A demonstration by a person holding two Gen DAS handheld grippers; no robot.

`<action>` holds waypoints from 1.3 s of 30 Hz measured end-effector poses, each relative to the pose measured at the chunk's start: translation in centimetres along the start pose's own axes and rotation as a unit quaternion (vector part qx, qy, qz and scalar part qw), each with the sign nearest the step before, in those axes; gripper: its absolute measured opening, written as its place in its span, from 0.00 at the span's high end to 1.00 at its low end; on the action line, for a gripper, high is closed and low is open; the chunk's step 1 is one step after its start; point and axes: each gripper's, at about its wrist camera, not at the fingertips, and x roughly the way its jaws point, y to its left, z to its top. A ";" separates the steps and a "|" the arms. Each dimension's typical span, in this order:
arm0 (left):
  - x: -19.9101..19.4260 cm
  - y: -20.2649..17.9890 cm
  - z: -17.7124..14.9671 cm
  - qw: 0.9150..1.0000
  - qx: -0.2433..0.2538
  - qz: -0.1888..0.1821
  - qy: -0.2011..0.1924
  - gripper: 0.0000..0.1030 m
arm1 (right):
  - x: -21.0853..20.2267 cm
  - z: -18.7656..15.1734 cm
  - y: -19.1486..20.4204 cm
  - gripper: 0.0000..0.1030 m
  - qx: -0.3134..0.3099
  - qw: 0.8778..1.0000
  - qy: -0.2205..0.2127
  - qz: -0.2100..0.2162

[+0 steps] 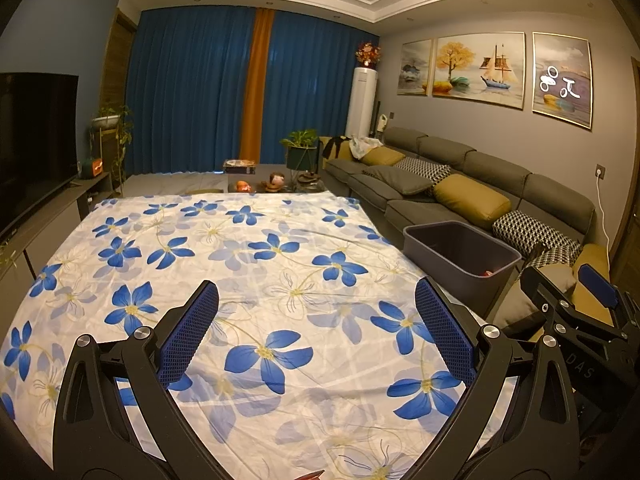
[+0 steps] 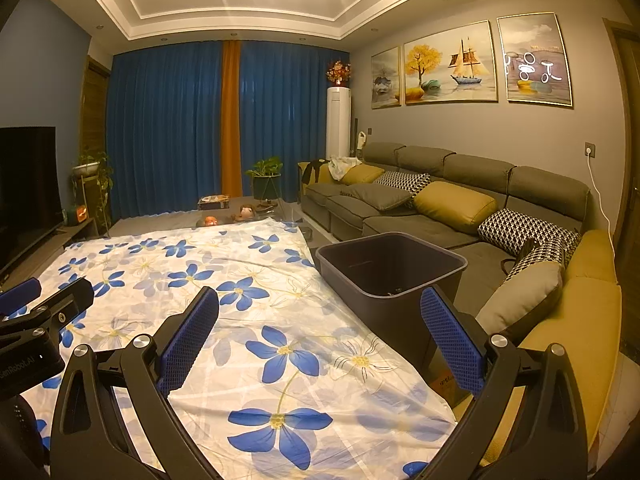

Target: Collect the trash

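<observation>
**Both claws wide open over the flowered sheet, bin off to the right**

Left gripper is spread wide with nothing between its blue pads, hovering above the floral sheet that covers the table. Going left to right: a TV on a low cabinet at the far left, blue curtains with an orange stripe across the back wall, then the sheet, then the grey bin just beside the sheet's right edge, and finally the long sofa with its cushions. The right gripper is likewise spread and empty, pointed more toward the bin.

As for trash — I honestly can't see any loose on the sheet. A small reddish sliver shows at the very bottom edge of the left wrist view, too cut off to name. Might be a piece of trash right under the claw, might not.

What could go wrong from here, my guess:
- The sheet is loose cloth, so closing on something flat could pinch the fabric too and drag it across the table.
- The bin stands close against the table edge, and the right claw is near it — a careless swing could knock it or drop things down the gap between bin and sheet.

Bin contents: a small reddish item lies near the bottom in the left view, and tiny dark bits show in the right view. Otherwise it looks mostly empty.
</observation>
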 end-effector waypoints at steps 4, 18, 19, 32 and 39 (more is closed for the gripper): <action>-0.1 0.0 0.0 1.000 0.000 0.000 0.000 0.06 | 0.0 0.0 0.0 0.05 0.001 1.000 0.000 0.000; -0.1 -0.1 0.0 1.000 0.000 -0.001 0.001 0.06 | -0.1 0.1 0.0 0.05 0.000 1.000 -0.001 0.000; -0.1 -0.1 0.0 1.000 0.001 0.000 0.001 0.06 | -0.1 0.0 0.0 0.05 0.000 1.000 0.000 0.000; -0.2 -0.2 0.0 1.000 0.001 -0.001 0.001 0.06 | -0.2 0.0 -0.1 0.05 0.001 1.000 -0.001 0.000; -0.2 -0.4 0.0 1.000 0.000 -0.002 0.000 0.06 | -0.1 0.0 0.0 0.05 0.003 1.000 -0.001 0.000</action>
